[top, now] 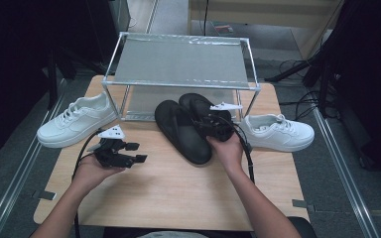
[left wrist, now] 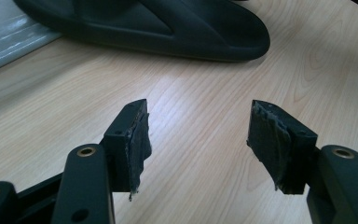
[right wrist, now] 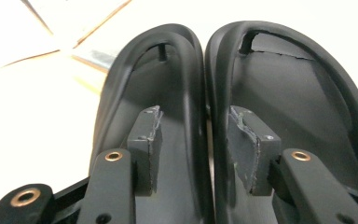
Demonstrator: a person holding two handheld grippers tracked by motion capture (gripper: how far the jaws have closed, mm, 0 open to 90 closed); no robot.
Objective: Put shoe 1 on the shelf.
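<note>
**Black flip-flops side by side, right claw straddling the middle**

So on the wooden table [top: 178, 193] there's a pair of black flip-flops lying next to each other just in front of a metal shelf rack [top: 178, 62]. From above, the left flip-flop [top: 182, 131] is fully visible, while the right flip-flop [top: 203, 111] is mostly hidden under the right gripper [top: 213, 124] and the hand [top: 227, 148] behind it, so only its toe end, up around 12 o'clock, peeks out.

The right gripper's own camera clears things up: its jaws stand about half open, one over each sandal, with the two inner rims [right wrist: 206, 93] between them. The pads look a little apart from those rims, so I wouldn't call it a grip. The heels are cut off at the bottom edge, and the background is washed out.

The left gripper [top: 131, 152] sits at roughly 9 o'clock from the sandals, well apart from them, jaws spread wide over bare wood with nothing between them. Its camera catches just one end of a flip-flop, cut off at the top.

A white sneaker [top: 77, 121] sits at 9 o'clock of the rack and another white sneaker [top: 278, 133] at 3 o'clock, both untouched.
</note>
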